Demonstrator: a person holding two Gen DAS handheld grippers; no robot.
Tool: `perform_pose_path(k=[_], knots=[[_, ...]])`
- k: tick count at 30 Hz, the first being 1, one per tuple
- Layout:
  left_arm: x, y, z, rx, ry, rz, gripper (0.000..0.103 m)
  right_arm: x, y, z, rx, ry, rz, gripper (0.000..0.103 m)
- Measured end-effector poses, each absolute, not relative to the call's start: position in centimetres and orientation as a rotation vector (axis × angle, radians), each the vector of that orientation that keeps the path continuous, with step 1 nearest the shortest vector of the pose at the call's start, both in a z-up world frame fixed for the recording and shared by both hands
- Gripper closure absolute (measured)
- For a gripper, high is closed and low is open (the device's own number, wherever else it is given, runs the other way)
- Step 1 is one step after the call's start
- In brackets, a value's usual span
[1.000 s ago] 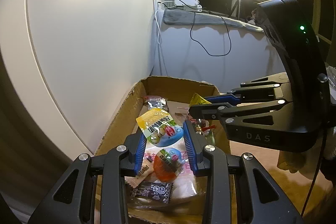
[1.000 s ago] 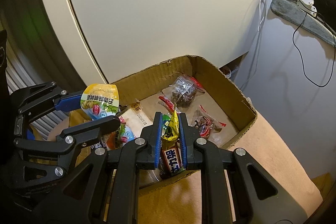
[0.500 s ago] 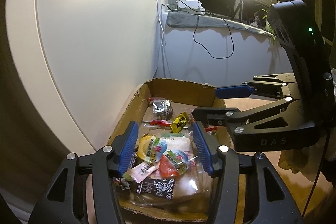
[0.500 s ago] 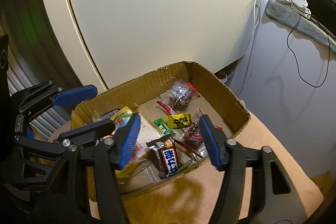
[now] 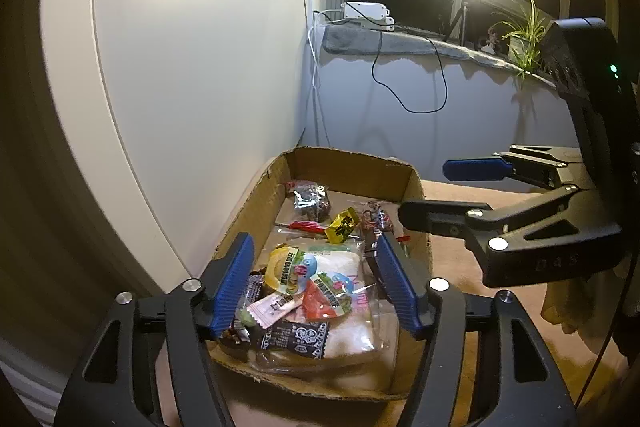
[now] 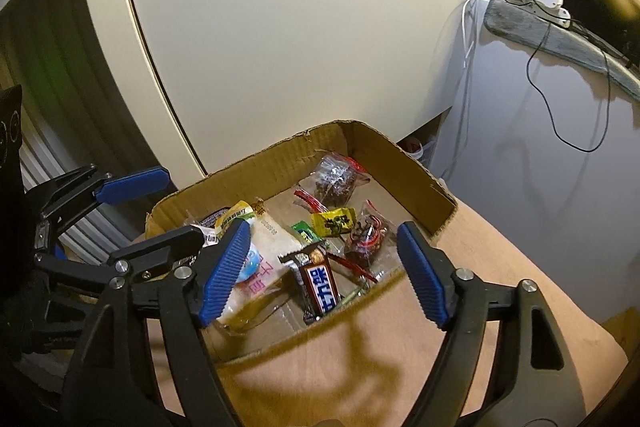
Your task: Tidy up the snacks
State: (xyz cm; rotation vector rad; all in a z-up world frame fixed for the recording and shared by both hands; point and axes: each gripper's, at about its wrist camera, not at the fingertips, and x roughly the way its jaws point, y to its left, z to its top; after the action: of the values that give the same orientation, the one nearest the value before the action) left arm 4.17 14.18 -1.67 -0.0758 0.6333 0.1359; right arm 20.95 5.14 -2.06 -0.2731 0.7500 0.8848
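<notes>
The snacks (image 5: pixel 308 287) lie heaped in the cardboard box (image 6: pixel 412 171), below and ahead of both claws, likely gathered there to tidy them. The chocolate bar (image 6: pixel 320 287) lies between the right claw (image 6: pixel 324 267) tips. The left claw (image 5: pixel 312 287) and the right are opening, gripping nothing.

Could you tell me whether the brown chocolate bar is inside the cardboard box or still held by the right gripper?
Inside. The chocolate bar lies in the cardboard box, and the opening right gripper has nothing between its pads.
</notes>
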Motion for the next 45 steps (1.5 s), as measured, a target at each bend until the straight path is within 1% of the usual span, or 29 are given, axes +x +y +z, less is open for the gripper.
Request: perform_pose_path(k=[7, 9, 11, 15, 20, 22, 29, 45], knots=[[2.9, 13.3, -1.0, -0.081, 0.623, 0.138, 0.034, 18.8, 3.1, -1.1, -0.264, 0.709, 0.850, 0.022], [2.4, 13.0, -0.8, -0.084, 0.618, 0.142, 0.032, 18.2, 2.4, -0.8, -0.254, 0.700, 0.843, 0.019], [1.8, 12.7, -0.6, -0.087, 0.613, 0.144, 0.032, 17.5, 1.7, -0.5, -0.243, 0.684, 0.828, 0.014], [0.7, 12.1, -0.1, -0.079, 0.599, 0.157, 0.028, 16.3, 0.4, 0.1, -0.222, 0.659, 0.803, 0.013], [-0.4, 11.1, 0.3, -0.078, 0.580, 0.164, 0.024, 14.4, -1.1, 0.6, -0.229, 0.613, 0.751, 0.003], [-0.8, 10.7, 0.3, -0.078, 0.578, 0.164, 0.023, 13.6, -1.6, 0.7, -0.234, 0.597, 0.741, 0.002], [-1.9, 10.2, 0.4, -0.091, 0.570, 0.176, 0.023, 12.2, -3.2, 0.9, -0.208, 0.580, 0.725, 0.001], [-3.0, 9.5, 0.1, -0.084, 0.566, 0.173, 0.023, 10.1, -4.3, 1.3, -0.215, 0.554, 0.717, 0.000]])
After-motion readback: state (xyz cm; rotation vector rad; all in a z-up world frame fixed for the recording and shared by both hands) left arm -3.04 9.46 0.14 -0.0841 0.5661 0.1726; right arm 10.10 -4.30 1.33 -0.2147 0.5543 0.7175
